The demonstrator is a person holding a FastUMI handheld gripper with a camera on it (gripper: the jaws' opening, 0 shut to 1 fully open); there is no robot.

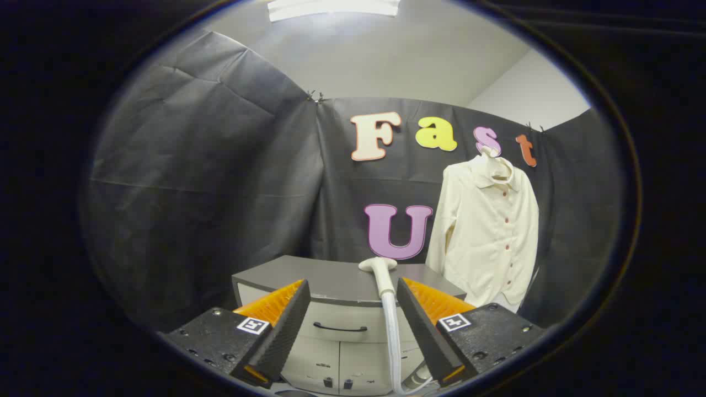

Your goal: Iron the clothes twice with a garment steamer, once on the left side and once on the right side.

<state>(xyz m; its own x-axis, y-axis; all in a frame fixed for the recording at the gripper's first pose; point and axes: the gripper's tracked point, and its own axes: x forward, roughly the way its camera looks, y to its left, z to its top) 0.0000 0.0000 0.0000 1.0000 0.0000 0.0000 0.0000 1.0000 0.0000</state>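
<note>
Jaws spread, holding nothing; gripper (353,309) faces the cabinet tabletop (331,281). Steamer head (379,267) lies there, shirt (488,231) beyond. Recommend centring on the handle before closing.

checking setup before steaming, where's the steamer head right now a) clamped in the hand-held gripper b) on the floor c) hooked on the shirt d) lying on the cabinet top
d: the steamer head lies on the cabinet top, hose hanging down the front, beyond the open hand-held gripper, apart from the shirt.
</note>
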